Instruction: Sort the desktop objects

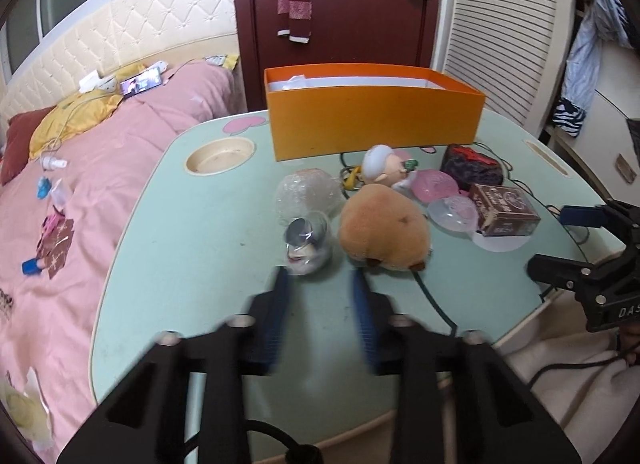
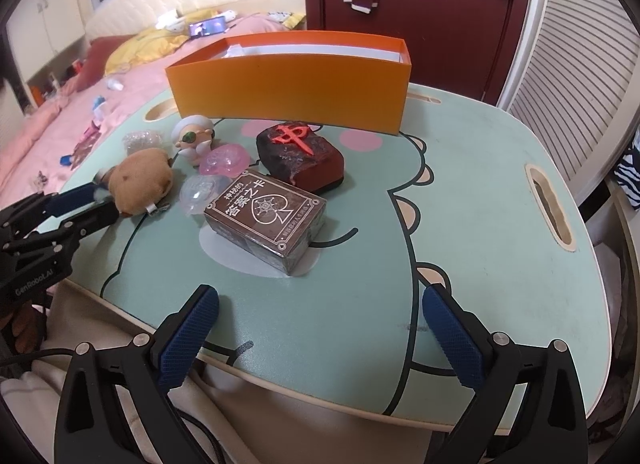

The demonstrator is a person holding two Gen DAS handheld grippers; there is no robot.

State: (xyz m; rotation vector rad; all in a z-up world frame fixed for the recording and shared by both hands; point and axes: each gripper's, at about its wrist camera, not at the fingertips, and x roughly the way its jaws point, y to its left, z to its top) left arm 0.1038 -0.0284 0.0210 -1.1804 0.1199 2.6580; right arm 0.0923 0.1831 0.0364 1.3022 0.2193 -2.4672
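A bedroom is shown in the left wrist view: a pink-covered bed (image 1: 120, 168) at the left, a dark red door (image 1: 340, 4) behind, and a pale green lap table (image 1: 192, 232) in front. An orange box (image 1: 372, 120), open at the top, is set at the table's far edge. Nearer, a brown plush toy (image 1: 384, 228) lies just beside a small figure in a clear wrapper (image 1: 308, 242), with a ball of bubble wrap (image 1: 306, 194) behind that. A white-haired doll (image 1: 386, 166), a pink capsule (image 1: 434, 184), a clear capsule (image 1: 452, 212), a brown card box (image 1: 504, 210) and a dark block with a red character (image 1: 472, 166) are grouped to the right. The left gripper (image 1: 320, 280) is blurred, its jaws parted with nothing between them, the tips close to the wrapped figure and the plush. The right gripper (image 1: 560, 240) is seen at the right edge.

In the right wrist view, the same table (image 2: 480, 204) is seen with a cartoon print. The right gripper (image 2: 320, 304) is held spread wide and empty above the near edge, with the card box (image 2: 266, 216) ahead of it. The dark block (image 2: 300, 154) lies just behind the card box, the orange box (image 2: 288, 88) farther back. The left gripper (image 2: 96, 200) is seen at the left, next to the plush toy (image 2: 140, 180).
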